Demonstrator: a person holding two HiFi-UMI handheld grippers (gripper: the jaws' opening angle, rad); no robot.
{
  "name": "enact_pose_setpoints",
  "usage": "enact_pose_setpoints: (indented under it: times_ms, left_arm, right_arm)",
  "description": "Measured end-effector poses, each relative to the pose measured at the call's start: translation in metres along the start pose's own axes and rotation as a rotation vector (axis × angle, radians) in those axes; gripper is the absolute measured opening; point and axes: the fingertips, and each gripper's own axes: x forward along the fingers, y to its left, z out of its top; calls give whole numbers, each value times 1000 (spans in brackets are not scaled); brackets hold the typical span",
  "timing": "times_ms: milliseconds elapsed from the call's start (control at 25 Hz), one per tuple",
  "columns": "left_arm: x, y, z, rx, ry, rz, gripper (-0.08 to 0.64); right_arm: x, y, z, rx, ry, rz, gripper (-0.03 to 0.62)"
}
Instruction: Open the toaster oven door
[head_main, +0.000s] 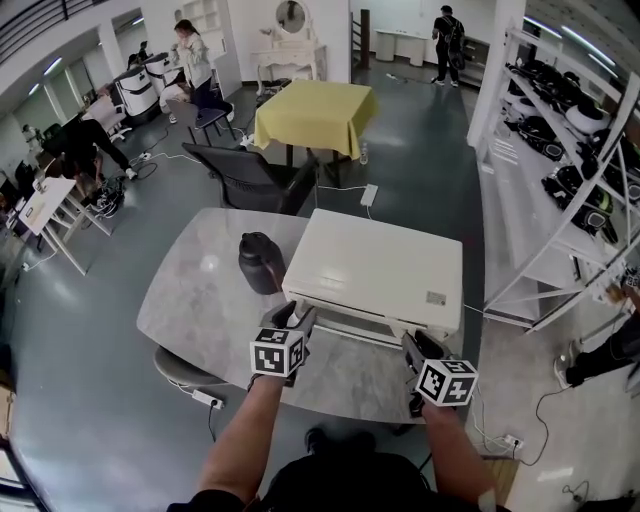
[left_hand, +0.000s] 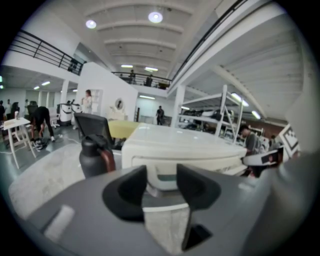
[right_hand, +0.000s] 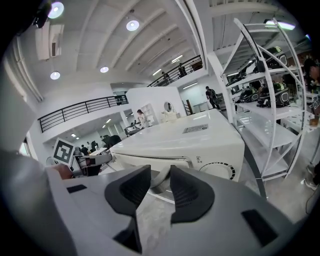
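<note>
**Head view.** The oven (head_main: 380, 265) stands on the table (head_main: 190, 300), with a bottle (head_main: 260, 262) at its 9 o'clock. The handle (head_main: 350, 322) runs along the oven's near edge, at 6 o'clock. The left gripper (head_main: 298, 318) sits at the handle's 9 o'clock end and the right gripper (head_main: 412, 345) at its 3 o'clock end. The door appears shut: no gap shows along the top front edge.

**Left gripper view.** The left gripper (left_hand: 161, 175) has its jaws moderately wide. The handle's end piece (left_hand: 156, 181) shows in the gap, and no pad visibly presses on it. The oven (left_hand: 175, 145) fills the 12 o'clock field, the bottle (left_hand: 92, 157) is at 9 o'clock and the right gripper (left_hand: 265, 157) at 3 o'clock.

**Right gripper view.** The right gripper (right_hand: 160, 177) has its jaws narrower but apart. The handle's curved end (right_hand: 159, 182) lies in the gap, with contact unconfirmed. A dial (right_hand: 220, 170) is at 3 o'clock on the oven front (right_hand: 190, 140).

**Progress.** The approach and alignment look complete. The grip on the handle and the pull-down of the door are both still to be done.
</note>
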Motion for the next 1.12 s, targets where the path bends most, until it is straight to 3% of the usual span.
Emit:
enact_pose_setpoints:
  times_ms: [240, 480, 1120]
  left_arm:
    - [-11, -2, -8, -30, -6, -1, 196]
    - [-23, -3, -22, -34, 51, -2, 195]
    - [-58, -5, -19, -74, 4, 119, 197]
  right_arm:
    - [-9, 5, -9, 20, 14, 28, 114]
    - [-16, 10, -26, 4, 66, 64, 121]
    - [-31, 24, -64, -15, 134, 157, 133]
